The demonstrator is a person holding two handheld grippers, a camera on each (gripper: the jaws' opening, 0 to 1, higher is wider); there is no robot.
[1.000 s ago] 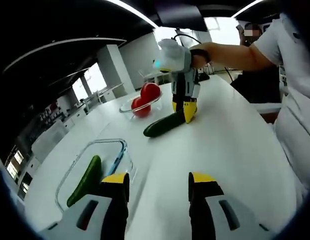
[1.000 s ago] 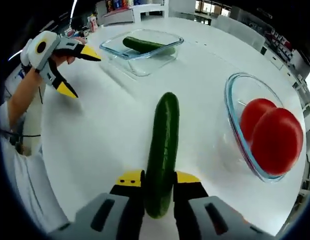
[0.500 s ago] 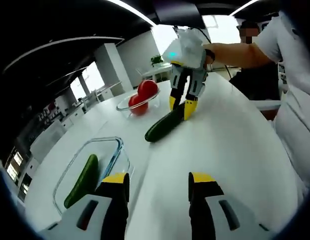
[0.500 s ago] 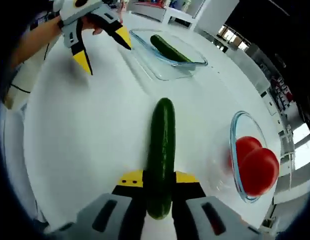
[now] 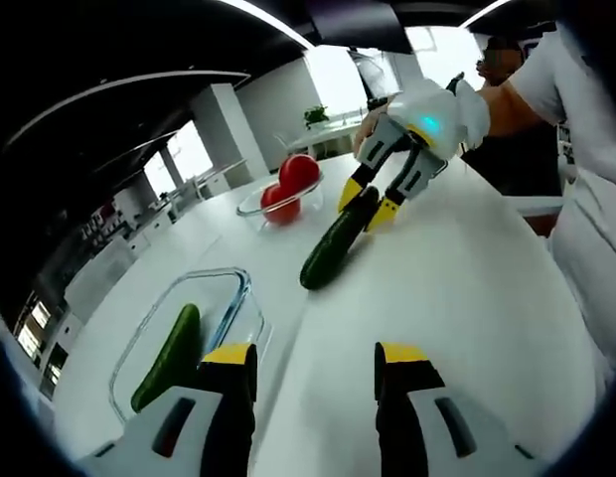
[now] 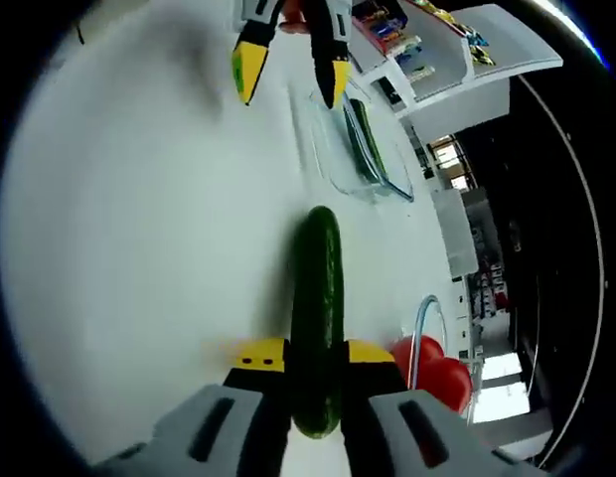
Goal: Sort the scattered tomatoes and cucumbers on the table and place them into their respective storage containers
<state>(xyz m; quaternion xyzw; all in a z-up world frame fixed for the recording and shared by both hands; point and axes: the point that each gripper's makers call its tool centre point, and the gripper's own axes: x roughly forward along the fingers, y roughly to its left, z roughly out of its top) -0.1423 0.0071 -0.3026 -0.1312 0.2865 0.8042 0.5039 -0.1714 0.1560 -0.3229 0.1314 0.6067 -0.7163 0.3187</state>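
My right gripper is shut on a long green cucumber and holds it above the white table. In the left gripper view that same cucumber hangs tilted off the table, held by the right gripper. My left gripper stands open with nothing between its jaws, just right of a rectangular glass container holding another cucumber. A round glass bowl with two red tomatoes sits farther back; the tomatoes also show beside my right gripper. The left gripper hovers near the rectangular container.
A person in a white shirt stands at the table's right side. Shelves and counters line the room beyond the table. The wide white tabletop stretches between the two grippers.
My right gripper has lifted the cucumber off the table and tilted it, carrying it toward the rectangular container. The left gripper stays open in place.
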